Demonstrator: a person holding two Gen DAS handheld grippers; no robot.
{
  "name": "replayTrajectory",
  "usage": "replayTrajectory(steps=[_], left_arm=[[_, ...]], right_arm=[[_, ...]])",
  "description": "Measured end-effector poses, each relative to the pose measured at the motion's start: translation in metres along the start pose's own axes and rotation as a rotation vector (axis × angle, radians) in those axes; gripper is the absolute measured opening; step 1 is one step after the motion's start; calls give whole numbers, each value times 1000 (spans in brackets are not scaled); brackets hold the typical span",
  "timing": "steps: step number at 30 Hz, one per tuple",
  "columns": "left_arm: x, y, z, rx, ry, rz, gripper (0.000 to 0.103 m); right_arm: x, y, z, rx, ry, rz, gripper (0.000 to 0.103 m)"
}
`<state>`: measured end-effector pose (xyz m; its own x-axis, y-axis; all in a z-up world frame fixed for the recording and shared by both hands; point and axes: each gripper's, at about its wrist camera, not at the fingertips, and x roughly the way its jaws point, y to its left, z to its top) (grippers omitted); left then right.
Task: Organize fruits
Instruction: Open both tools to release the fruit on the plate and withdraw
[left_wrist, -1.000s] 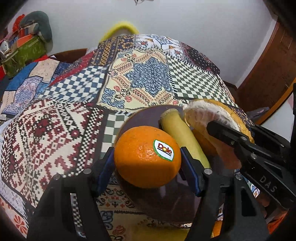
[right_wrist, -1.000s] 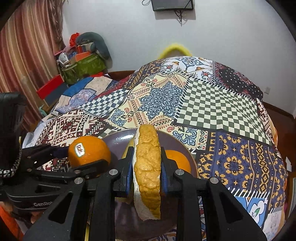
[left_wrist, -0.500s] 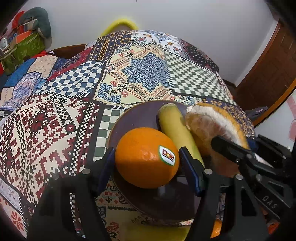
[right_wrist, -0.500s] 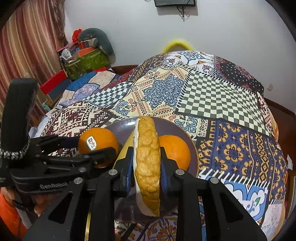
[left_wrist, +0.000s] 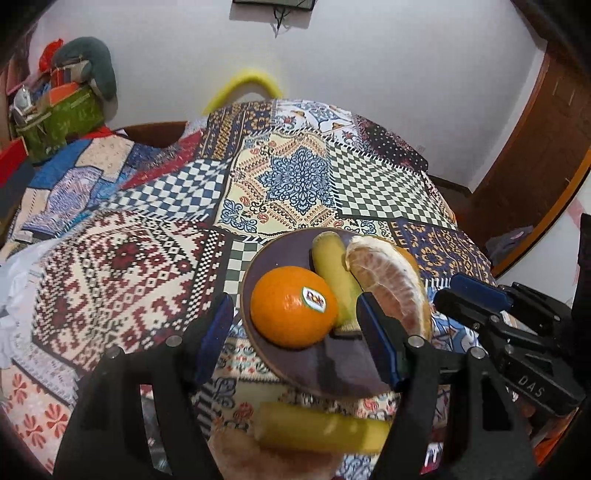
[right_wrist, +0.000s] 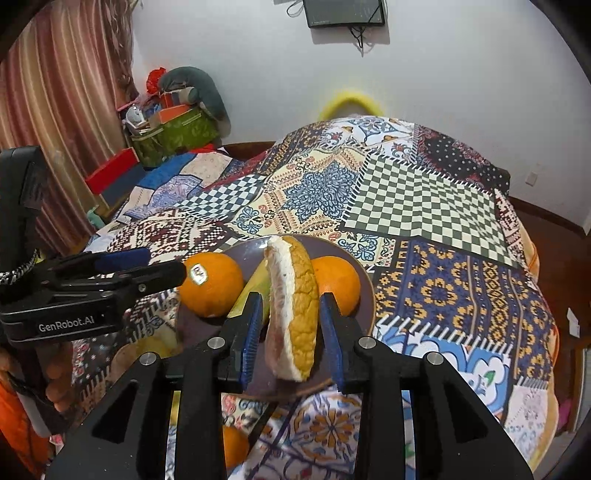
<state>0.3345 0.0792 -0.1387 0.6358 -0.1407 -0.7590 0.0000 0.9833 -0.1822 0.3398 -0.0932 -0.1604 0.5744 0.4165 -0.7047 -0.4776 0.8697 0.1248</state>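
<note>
A dark purple plate (left_wrist: 332, 365) (right_wrist: 354, 266) lies on the patchwork cloth. On it sit an orange with a Dole sticker (left_wrist: 293, 306) (right_wrist: 212, 284), a banana (left_wrist: 334, 269) (right_wrist: 255, 286), a pomelo wedge (left_wrist: 391, 280) (right_wrist: 293, 306) and a second orange (right_wrist: 338, 284). My left gripper (left_wrist: 299, 336) is open, its fingers apart on either side of the sticker orange. My right gripper (right_wrist: 290, 343) is open, with gaps between its blue pads and the wedge standing on the plate.
Another banana (left_wrist: 321, 428) and a pale fruit (left_wrist: 251, 454) lie on the cloth below the plate. Another orange (right_wrist: 234, 446) lies near the front edge. A chair back (left_wrist: 243, 86) stands behind the table. Clutter is at the far left.
Both grippers have opened and drawn back. The sticker orange and the pomelo wedge, held before, now rest on the plate.
</note>
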Motion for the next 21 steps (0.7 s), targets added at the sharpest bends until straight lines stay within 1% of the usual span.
replayTrajectory(steps=[7,11,12,13,17,21], left_arm=[[-46,-11,-17,44,-49,18,69],[-67,-16,-30,53,-61,18,69],[-72,-17,-34,57,-62,21,69],[-76,-17,-39,61,-61,24,70],[-85,-16,-56,56,-48,32,73],[-82,-11,-74,36,-1,38,73]], right_arm=[[-37,14,-11,-33,-45,-19,36],[-54,20,-19,-43,-61,-21,39],[-59,23,-23,-46,-66,-22,42],[-62,24,-25,-47,-69,-22,44],[-70,27,-36,-47,-68,-20,46],[-69,29,-49,-44,-47,-26,47]])
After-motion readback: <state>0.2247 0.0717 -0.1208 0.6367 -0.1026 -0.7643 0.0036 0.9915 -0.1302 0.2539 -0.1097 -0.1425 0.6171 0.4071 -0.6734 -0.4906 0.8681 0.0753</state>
